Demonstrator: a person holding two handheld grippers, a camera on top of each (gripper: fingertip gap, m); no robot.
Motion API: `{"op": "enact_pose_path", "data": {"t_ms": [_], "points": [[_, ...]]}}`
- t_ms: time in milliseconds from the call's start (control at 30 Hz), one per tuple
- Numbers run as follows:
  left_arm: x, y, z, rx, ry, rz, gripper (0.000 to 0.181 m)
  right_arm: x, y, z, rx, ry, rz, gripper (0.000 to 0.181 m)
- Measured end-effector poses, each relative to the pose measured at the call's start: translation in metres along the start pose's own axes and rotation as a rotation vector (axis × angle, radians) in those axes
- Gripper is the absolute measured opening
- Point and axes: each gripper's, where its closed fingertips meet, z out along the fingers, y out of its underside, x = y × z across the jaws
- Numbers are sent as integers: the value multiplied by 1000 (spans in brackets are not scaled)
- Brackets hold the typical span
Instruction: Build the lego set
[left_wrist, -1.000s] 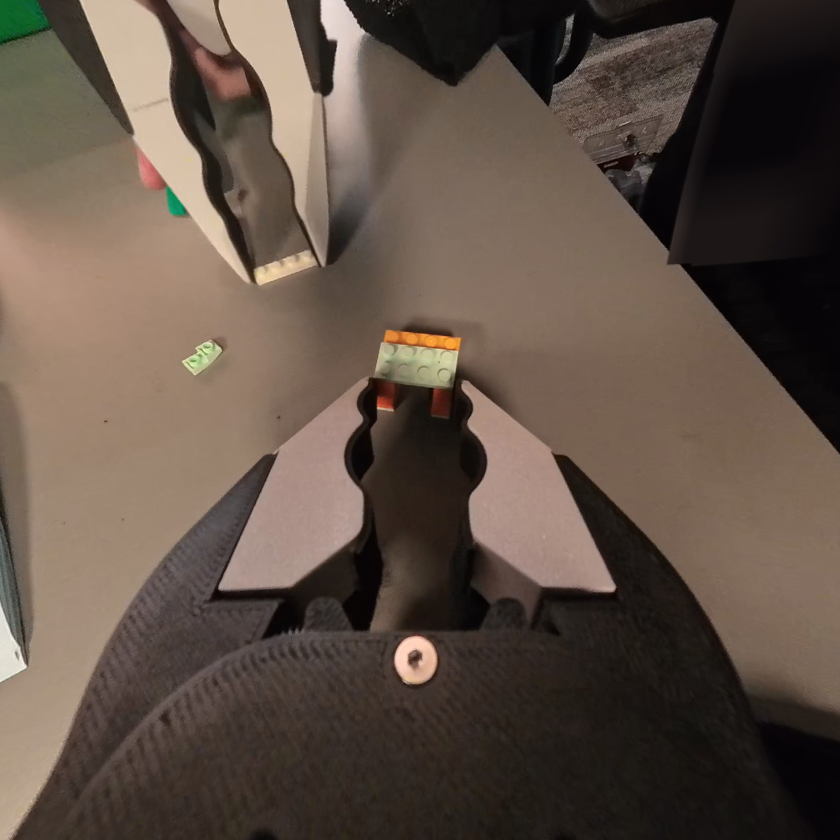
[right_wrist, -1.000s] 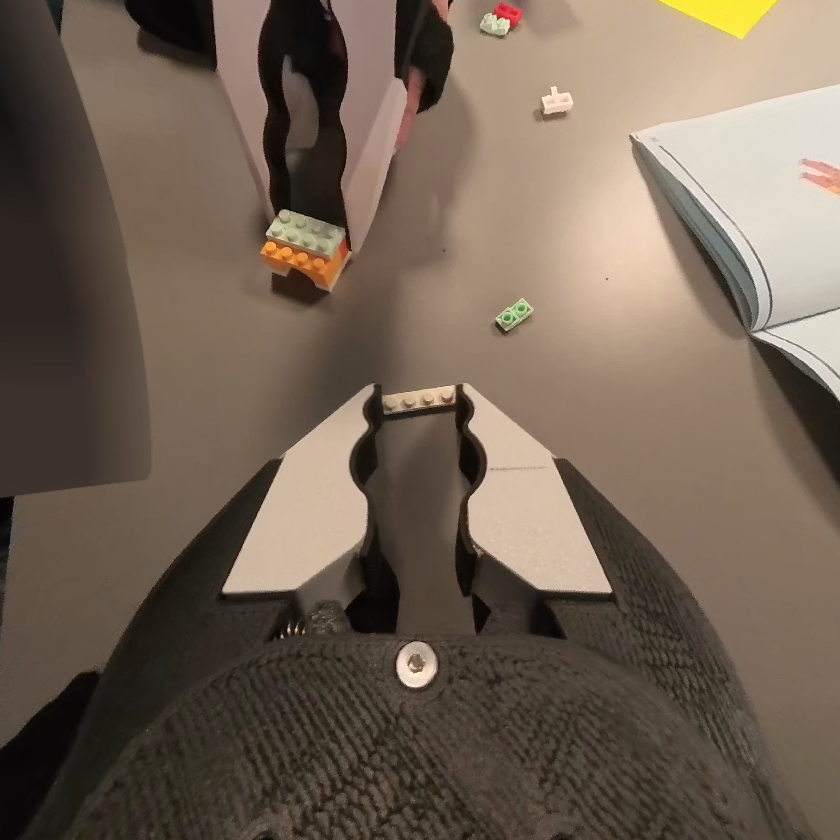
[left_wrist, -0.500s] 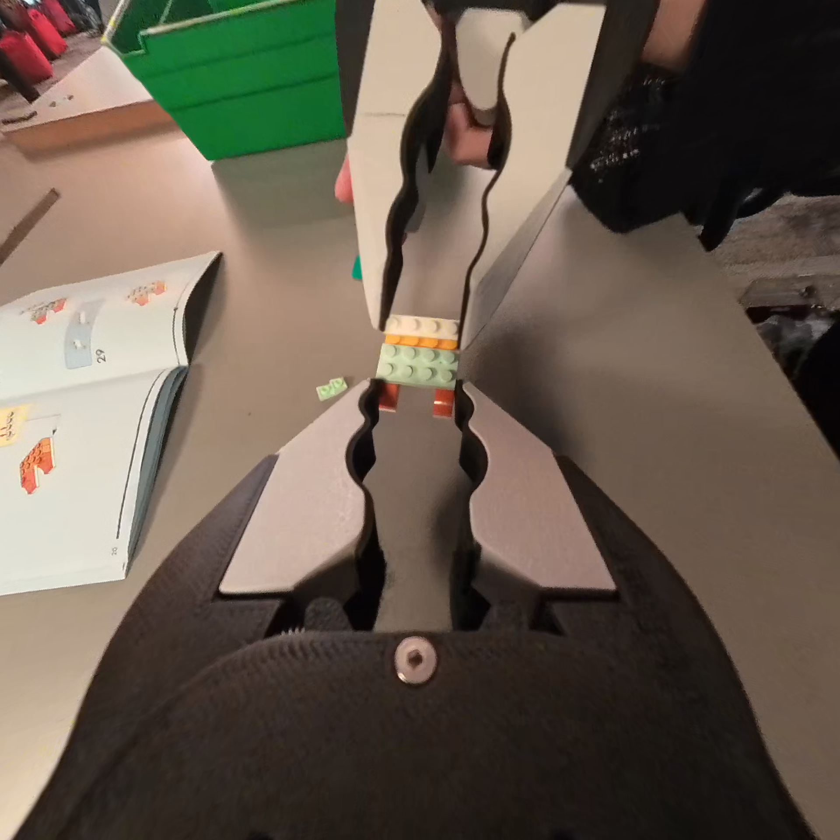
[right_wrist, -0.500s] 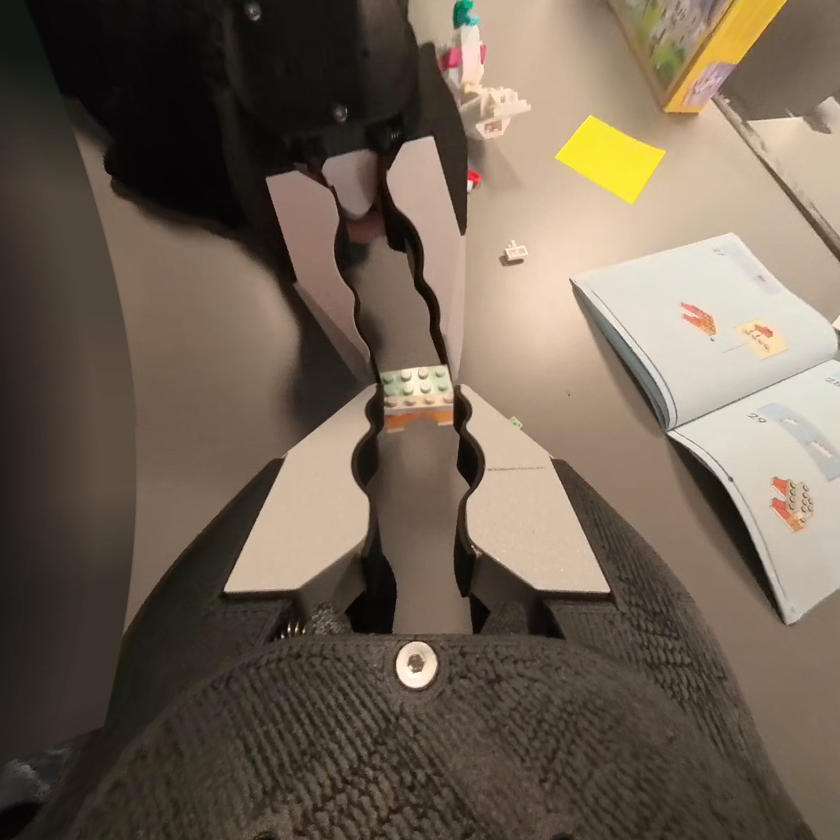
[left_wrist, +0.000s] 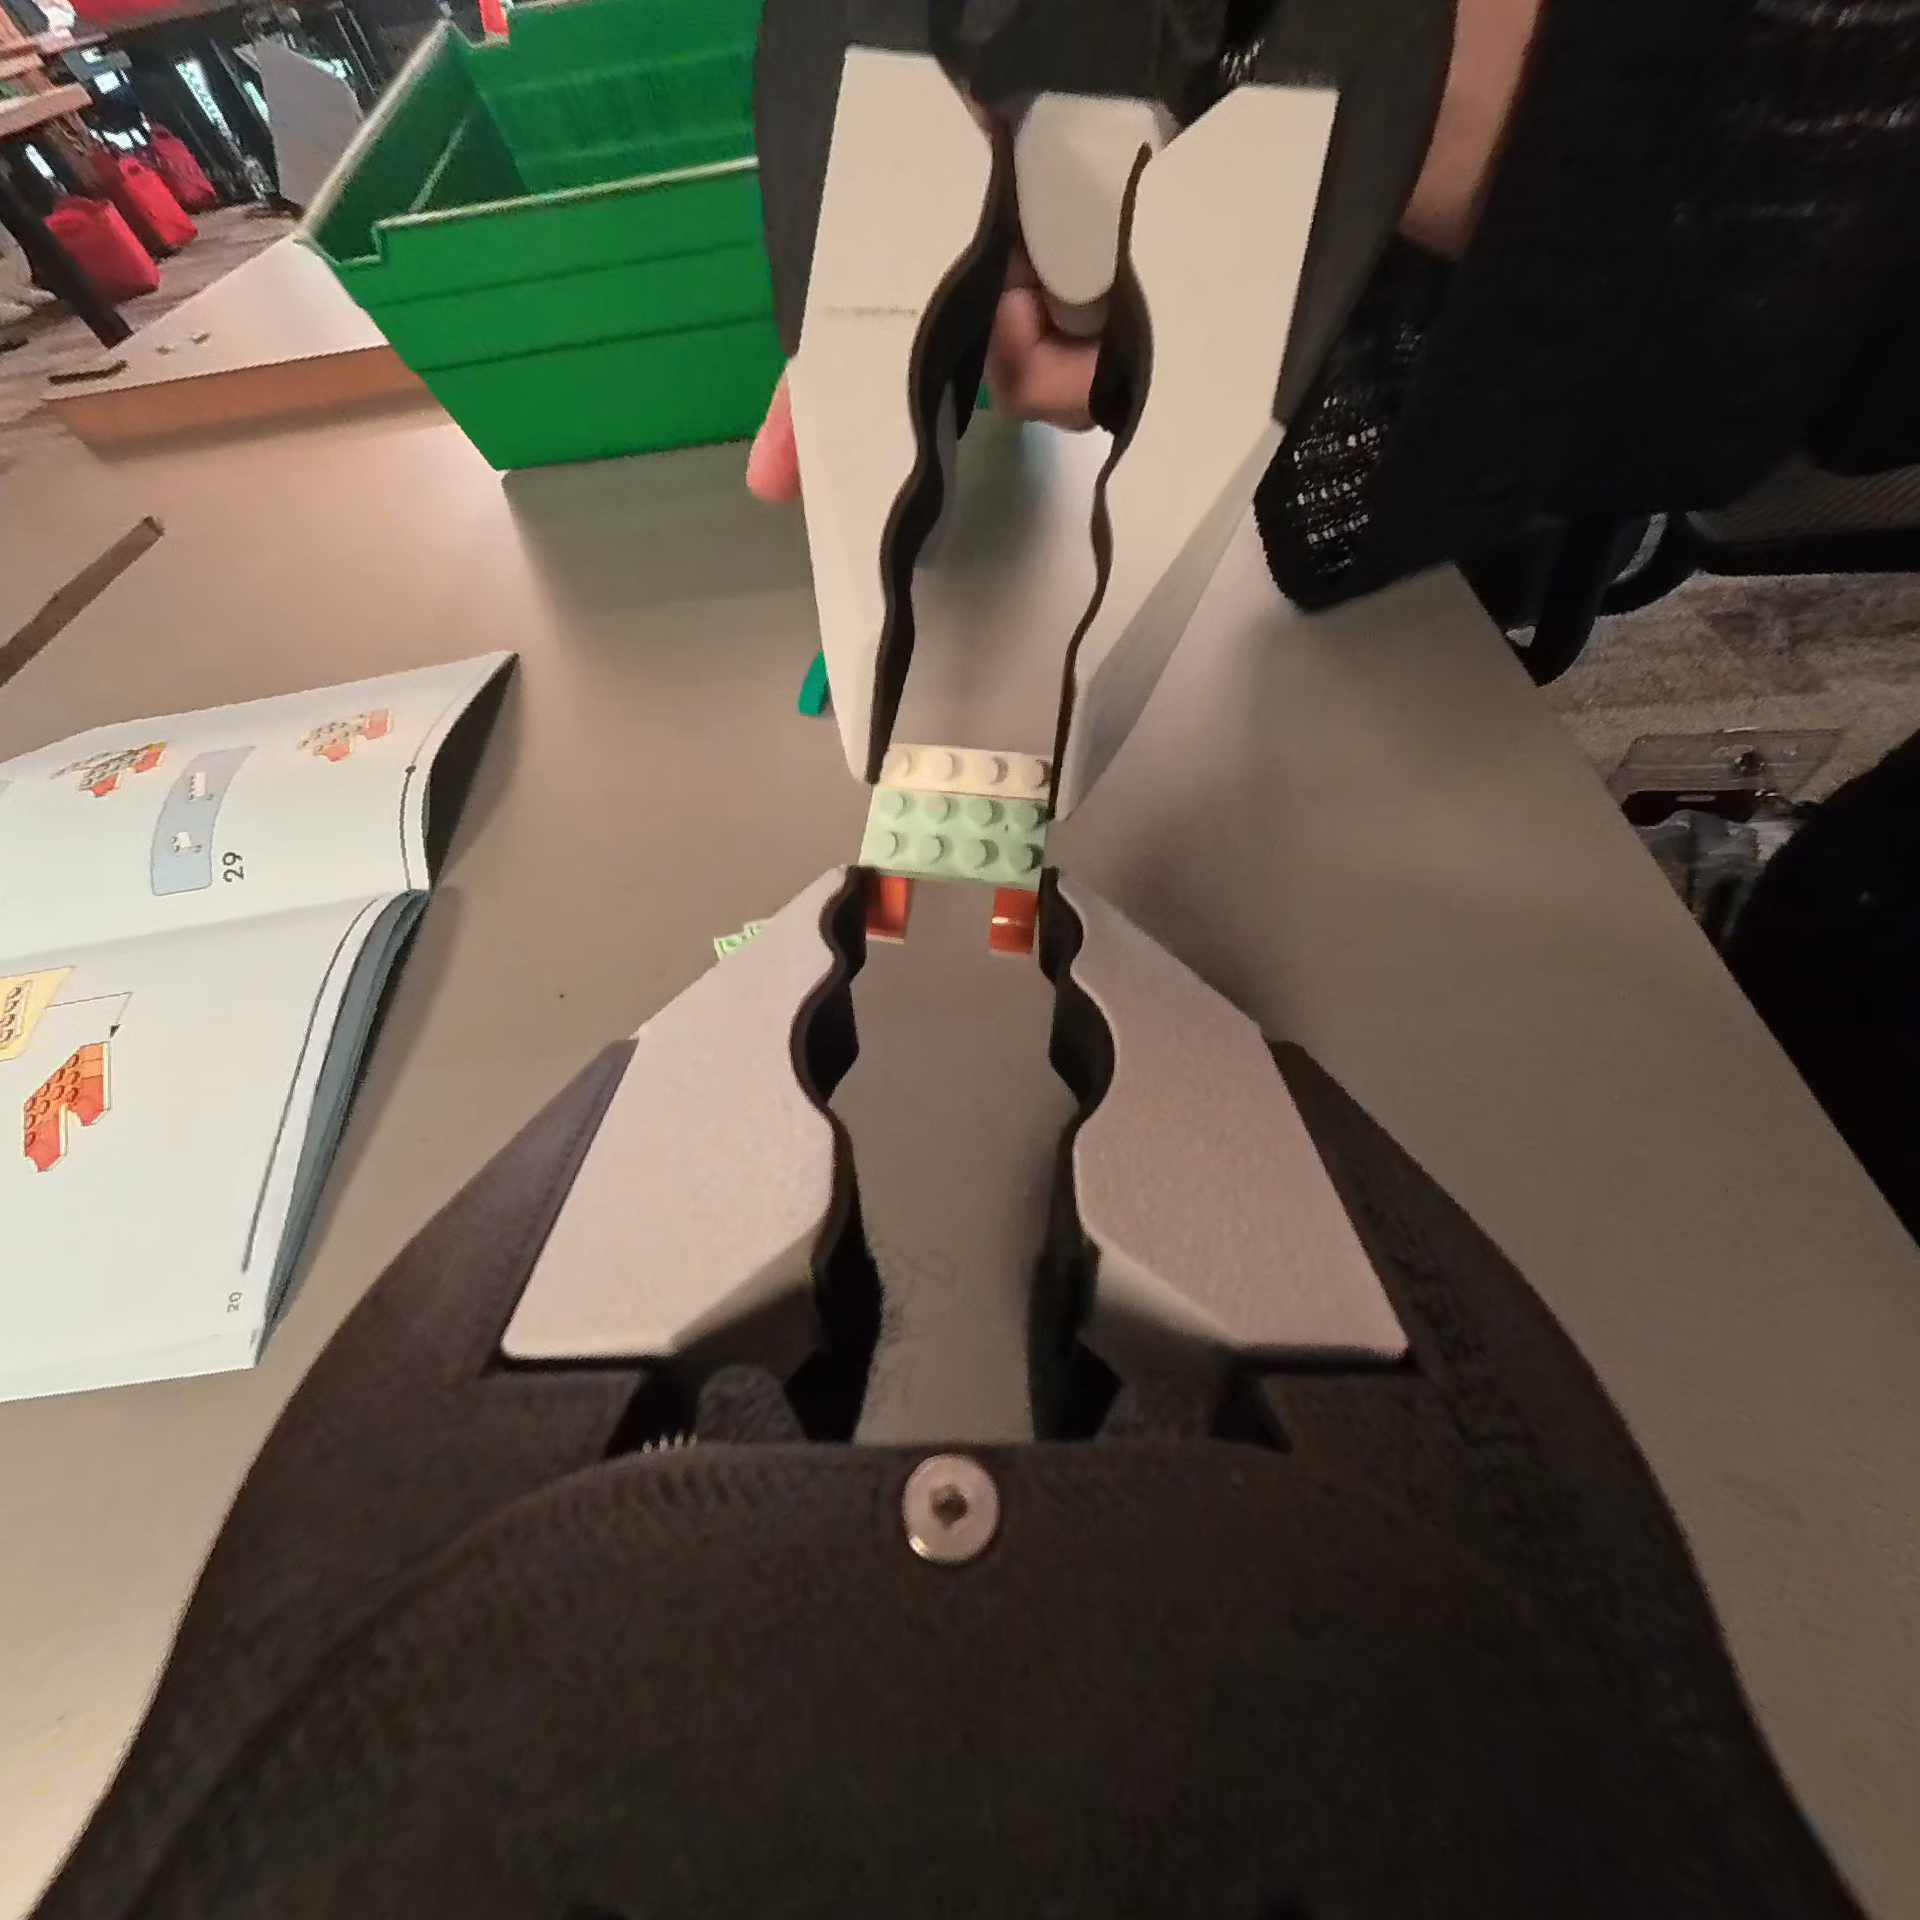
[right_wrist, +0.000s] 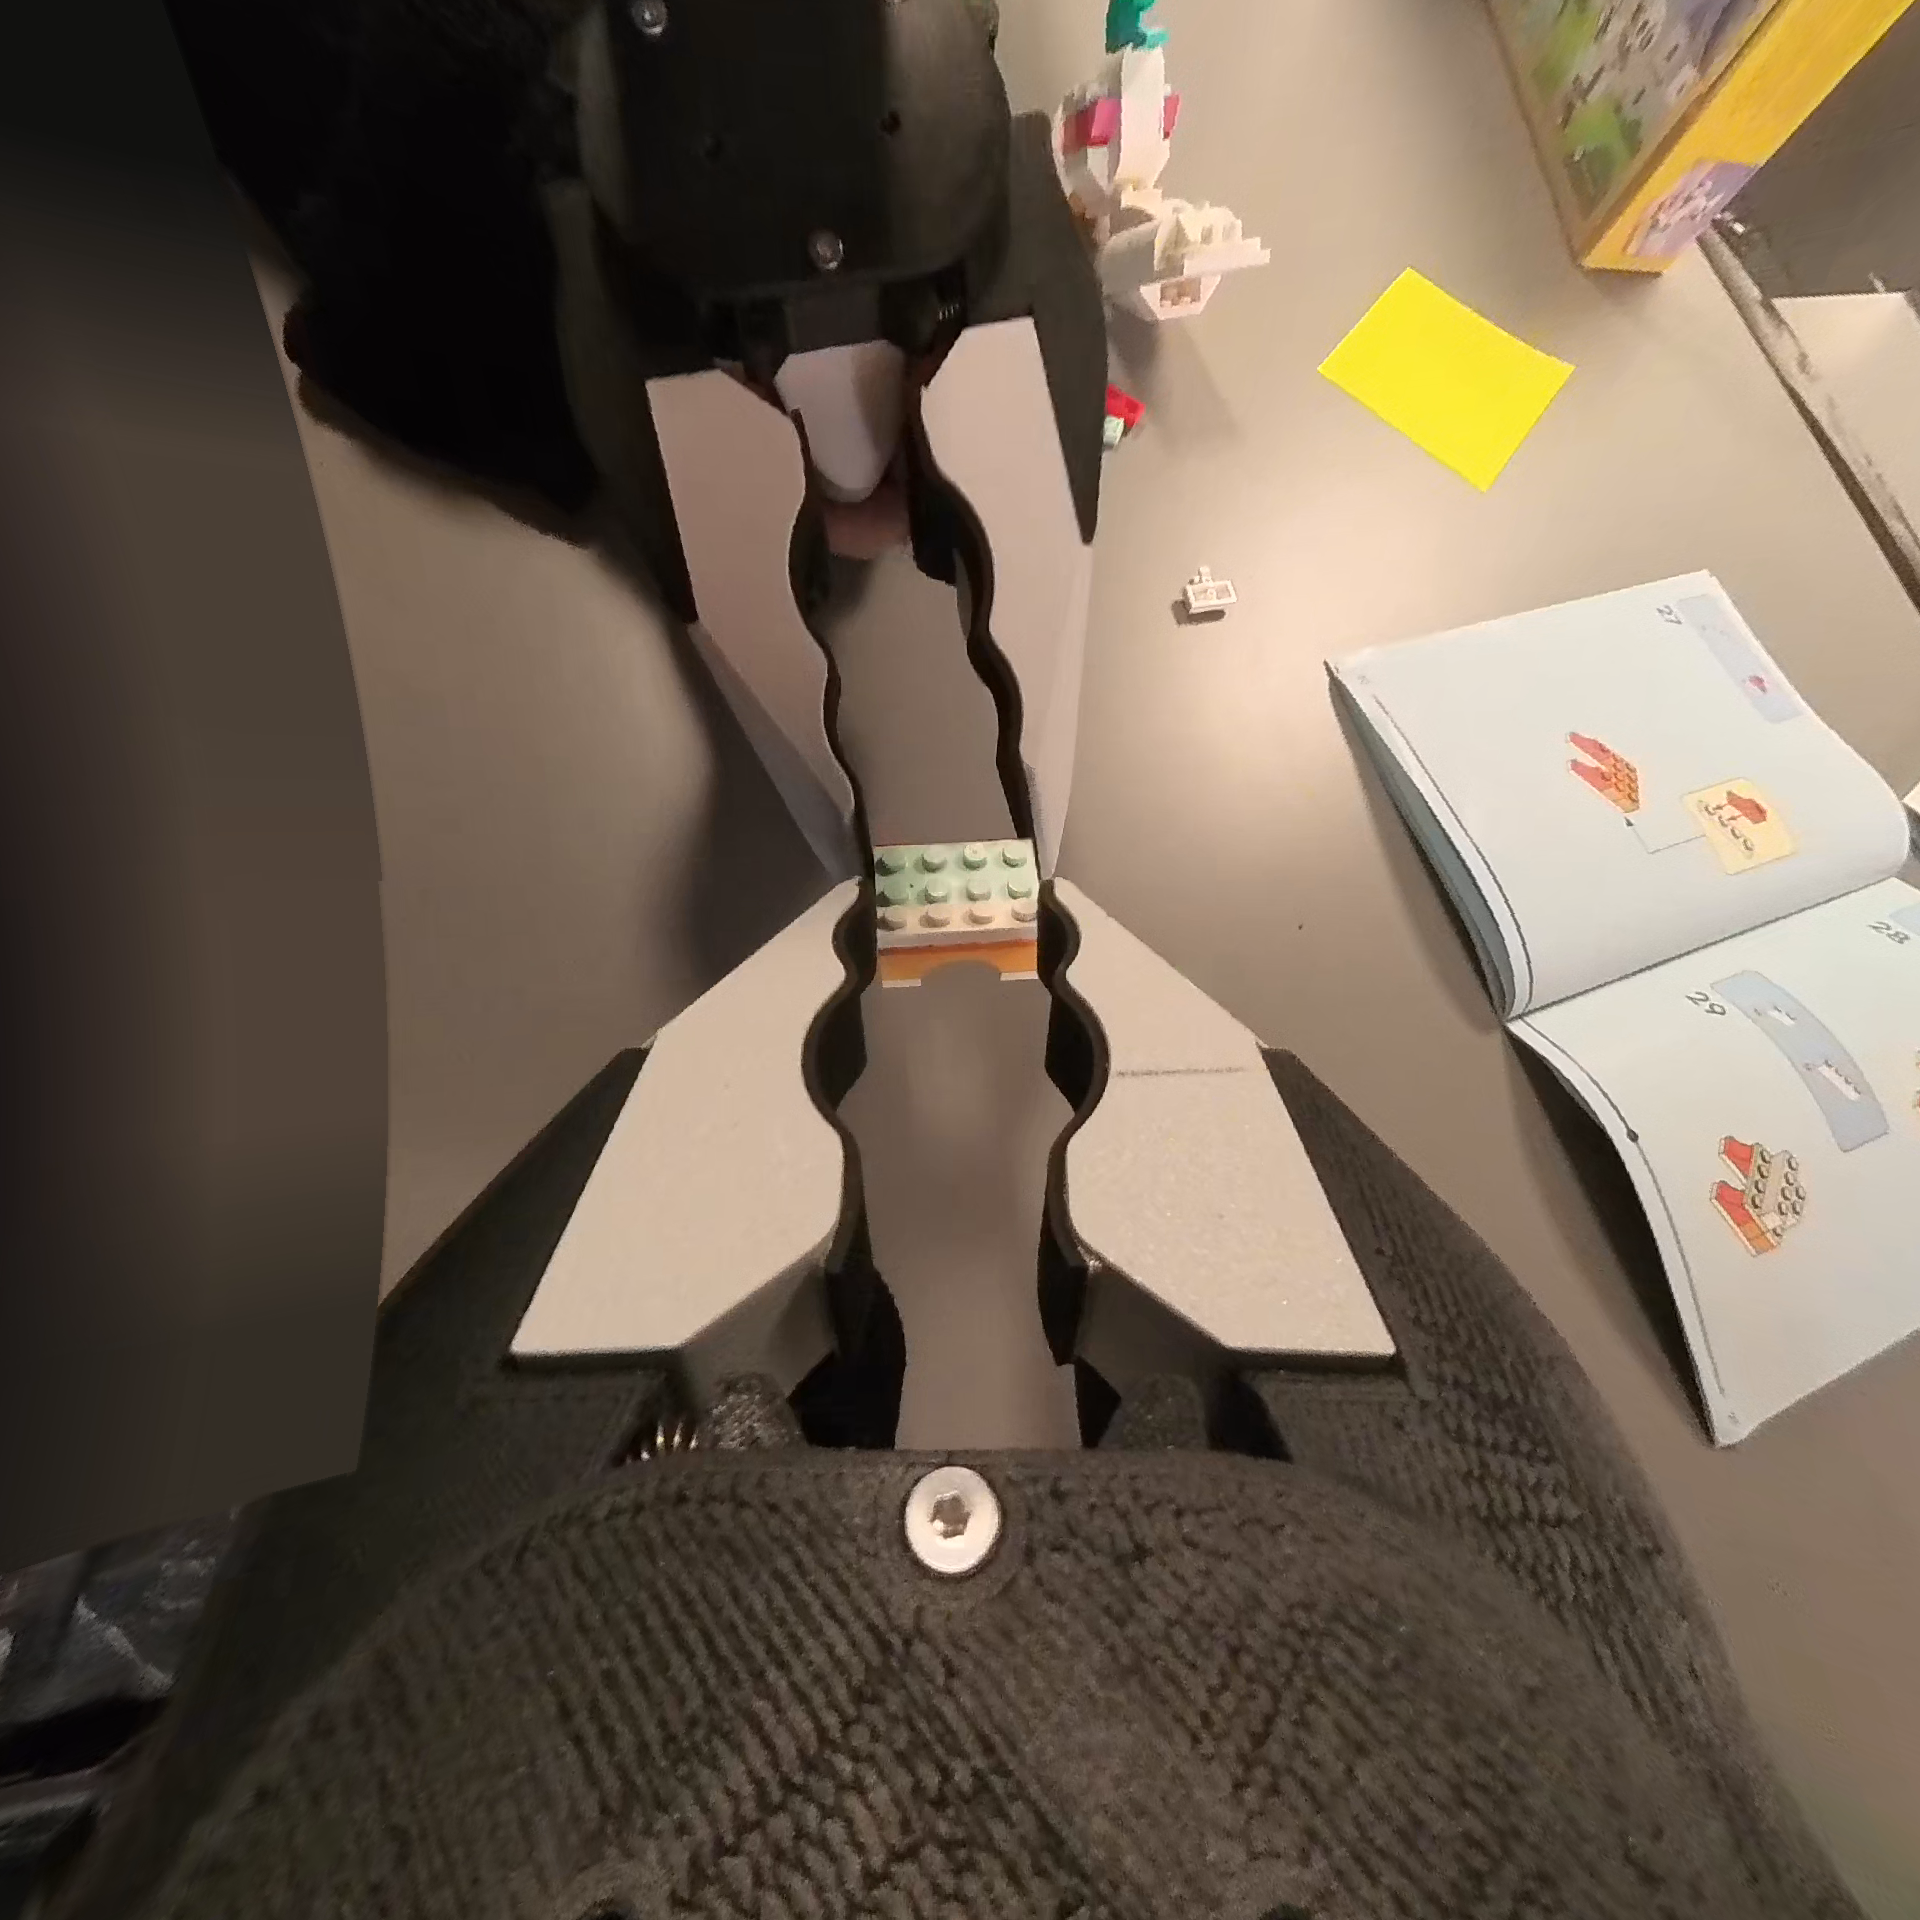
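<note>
My left gripper (left_wrist: 951, 894) is shut on a small assembly: a mint green plate (left_wrist: 956, 842) on orange-red pieces (left_wrist: 894, 909). My right gripper (left_wrist: 966, 774) comes in from above, shut on a white four-stud plate (left_wrist: 966, 771) that lies against the far edge of the mint plate. In the right wrist view my right gripper (right_wrist: 954, 904) holds the white plate (right_wrist: 951, 920) over the orange arch brick (right_wrist: 904, 961), beside the mint plate (right_wrist: 951, 873). The left gripper (right_wrist: 951, 831) faces it from the top. Both are held above the grey table (left_wrist: 1299, 935).
An open instruction booklet (left_wrist: 187, 987) lies left of the left gripper, also in the right wrist view (right_wrist: 1662, 987). Green bins (left_wrist: 582, 281) stand behind. A small green piece (left_wrist: 738, 943), a small white piece (right_wrist: 1208, 594), a yellow note (right_wrist: 1444, 374), a white model (right_wrist: 1153, 208) and a box (right_wrist: 1662, 125) sit around. My two grippers' fingertips are within a few centimetres of each other.
The two grippers have risen and come together tip to tip. The white plate has moved from apart to lying on the orange brick against the mint plate.
</note>
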Motion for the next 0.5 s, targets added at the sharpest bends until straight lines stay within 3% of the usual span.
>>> {"op": "enact_pose_path", "data": {"t_ms": [33,500], "points": [[0,-1,-1,9,-1,-3,32,0,-1,-1,6,2,0,29],[2,-11,-6,86,23,7,32,-2,-10,-7,74,-16,-3,30]]}}
